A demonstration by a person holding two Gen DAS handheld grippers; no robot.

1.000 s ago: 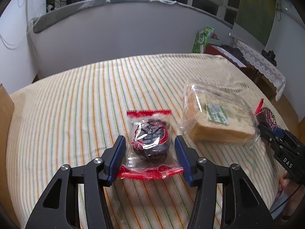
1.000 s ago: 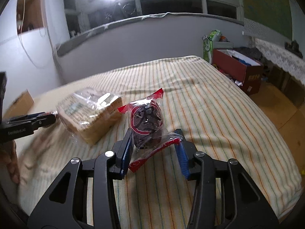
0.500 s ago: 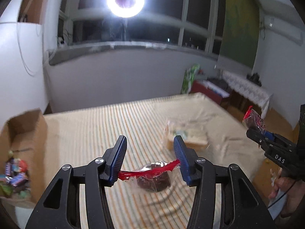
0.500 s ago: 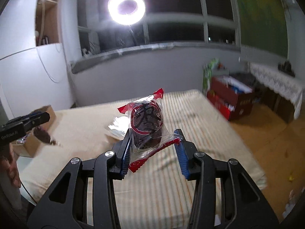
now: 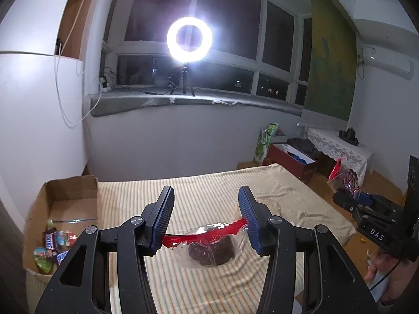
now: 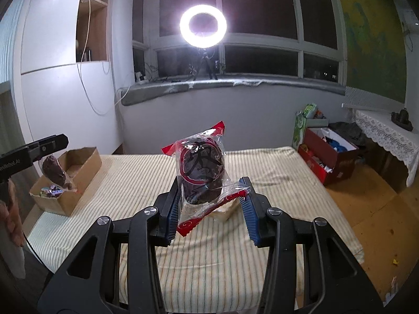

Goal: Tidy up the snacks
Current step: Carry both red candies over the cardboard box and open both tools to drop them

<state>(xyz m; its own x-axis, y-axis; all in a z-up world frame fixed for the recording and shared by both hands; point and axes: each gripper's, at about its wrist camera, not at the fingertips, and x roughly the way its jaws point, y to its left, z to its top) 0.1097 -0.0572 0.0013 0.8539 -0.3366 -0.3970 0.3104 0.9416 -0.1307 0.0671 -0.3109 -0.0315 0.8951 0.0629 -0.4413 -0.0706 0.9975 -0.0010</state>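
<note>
Left claw (image 5: 205, 218) pinches a wrapped cake's (image 5: 209, 248) red seam; right claw (image 6: 209, 204) clamps another cake (image 6: 201, 172), cardboard box (image 6: 70, 178) at 9 o'clock.

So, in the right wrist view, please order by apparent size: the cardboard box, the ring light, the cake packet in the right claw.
1. Cake packet, enlarged by nearness to the camera.
2. Cardboard box.
3. Ring light, though far away.

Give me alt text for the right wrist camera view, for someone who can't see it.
The right gripper holds a wrapped chocolate cake upright above a bed with a striped sheet. At far left, the left gripper dangles a second cake over a cardboard box of snacks. A ring light glows on the windowsill behind.
</note>
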